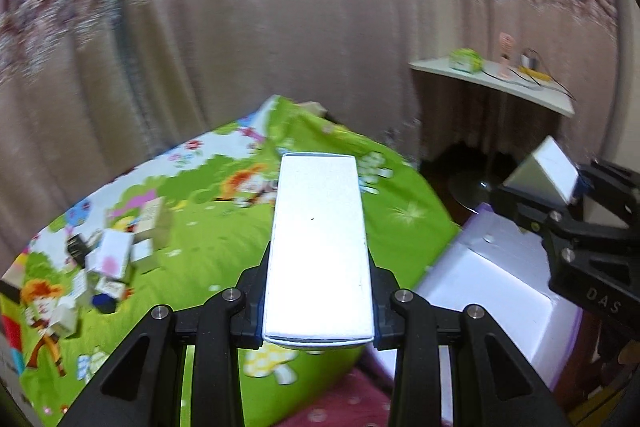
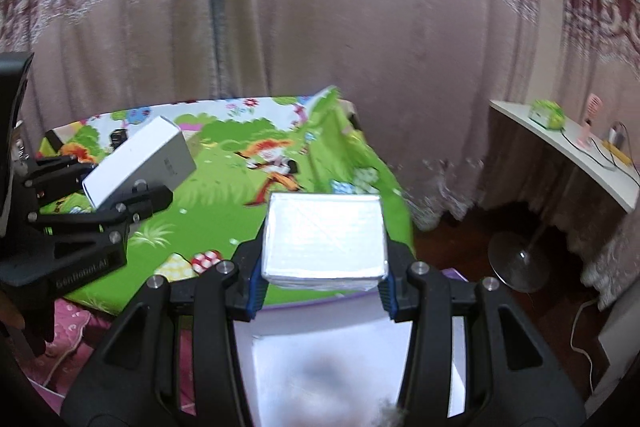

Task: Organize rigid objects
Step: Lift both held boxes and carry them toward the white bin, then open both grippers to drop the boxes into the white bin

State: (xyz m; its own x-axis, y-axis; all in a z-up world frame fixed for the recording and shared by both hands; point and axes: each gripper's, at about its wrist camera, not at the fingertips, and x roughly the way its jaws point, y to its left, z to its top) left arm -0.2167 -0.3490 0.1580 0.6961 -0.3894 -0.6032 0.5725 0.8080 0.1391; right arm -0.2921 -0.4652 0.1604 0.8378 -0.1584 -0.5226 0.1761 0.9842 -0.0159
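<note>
My left gripper (image 1: pixel 318 311) is shut on a long white box (image 1: pixel 320 251) and holds it in the air above the green cartoon mat (image 1: pixel 224 247). It also shows in the right wrist view (image 2: pixel 140 163), at the left. My right gripper (image 2: pixel 322 283) is shut on a silver-white box (image 2: pixel 324 239) above a white storage bin (image 2: pixel 320 359) with a purple rim. In the left wrist view the right gripper (image 1: pixel 560 195) with its box (image 1: pixel 544 171) hangs over the same bin (image 1: pixel 492 275). Several small boxes (image 1: pixel 108 263) lie in a heap on the mat's left part.
A white shelf (image 1: pixel 496 83) at the right carries a green object, a pink item and cables. A round stand base (image 2: pixel 518 261) rests on the dark floor under it. Brown curtains (image 1: pixel 240 39) hang behind the mat. A pink rug (image 2: pixel 72 323) lies at the near edge.
</note>
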